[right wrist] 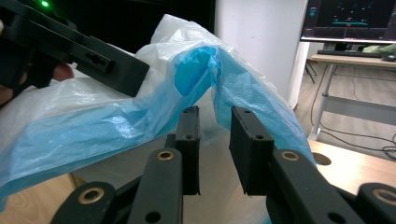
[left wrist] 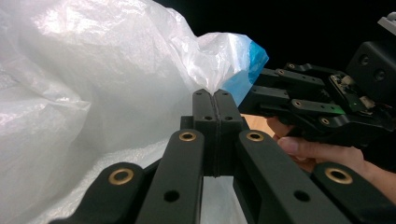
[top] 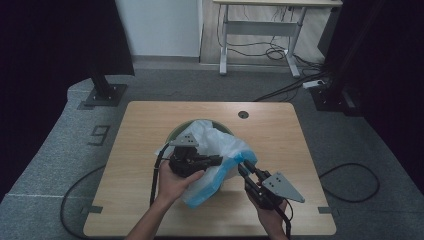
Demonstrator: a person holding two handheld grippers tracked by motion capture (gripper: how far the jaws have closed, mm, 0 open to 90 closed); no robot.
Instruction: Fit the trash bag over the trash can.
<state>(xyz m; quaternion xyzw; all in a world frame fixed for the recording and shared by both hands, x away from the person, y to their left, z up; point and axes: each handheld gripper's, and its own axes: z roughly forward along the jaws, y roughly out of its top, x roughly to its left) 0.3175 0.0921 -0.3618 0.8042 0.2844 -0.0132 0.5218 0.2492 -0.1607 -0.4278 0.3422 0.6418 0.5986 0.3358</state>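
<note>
A thin white and blue plastic bag lies bunched over a green round bin in the middle of the wooden table. My left gripper is shut on a fold of the white film, which rises from its tips. In the high view the left gripper points right, toward the right gripper. In the right gripper view the right gripper stands open, its jaws a small gap apart under a blue fold of the bag, with no pad pressing on it.
A round cable hole sits near the table's far edge. Beyond the table stand a white desk frame with cables on the floor and a black stand base at the left. A monitor glows at the right.
</note>
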